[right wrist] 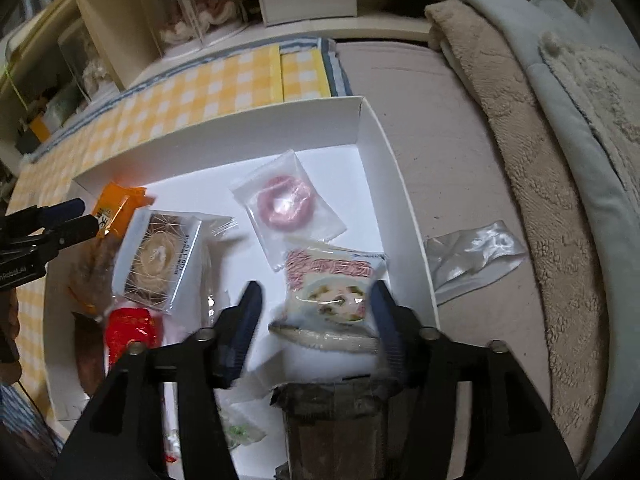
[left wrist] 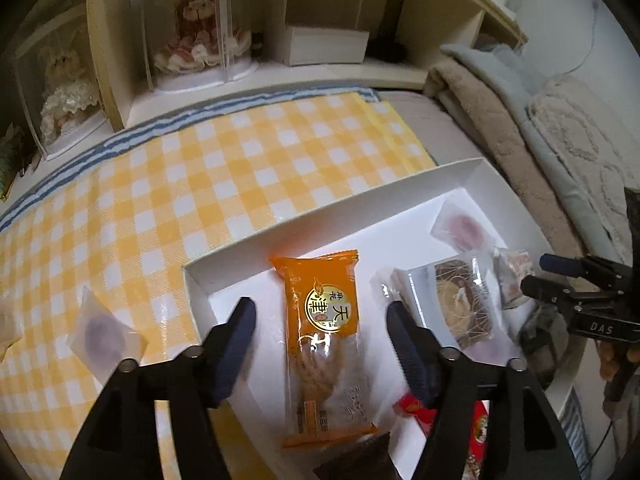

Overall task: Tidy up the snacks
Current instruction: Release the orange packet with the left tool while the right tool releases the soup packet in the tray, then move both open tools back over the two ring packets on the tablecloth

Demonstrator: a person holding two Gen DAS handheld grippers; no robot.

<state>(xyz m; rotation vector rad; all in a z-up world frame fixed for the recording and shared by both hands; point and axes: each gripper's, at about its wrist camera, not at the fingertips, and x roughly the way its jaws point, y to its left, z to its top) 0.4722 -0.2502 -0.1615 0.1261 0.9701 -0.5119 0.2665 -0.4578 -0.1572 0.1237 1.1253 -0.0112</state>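
Note:
A shallow white box holds several wrapped snacks. My left gripper is open above an orange packet that lies flat in the box between its fingers, untouched. My right gripper is open over a pink-and-white packet lying in the box; its left finger stands clear of it, the right one is near its edge. A brown round pastry packet, a pink ring packet and a red packet also lie in the box. A purple pastry packet rests outside it.
The box sits partly on a yellow checked cloth. A silver packet lies outside the box's right wall on the bed. Folded blankets lie to the right. Shelves with doll cases stand behind.

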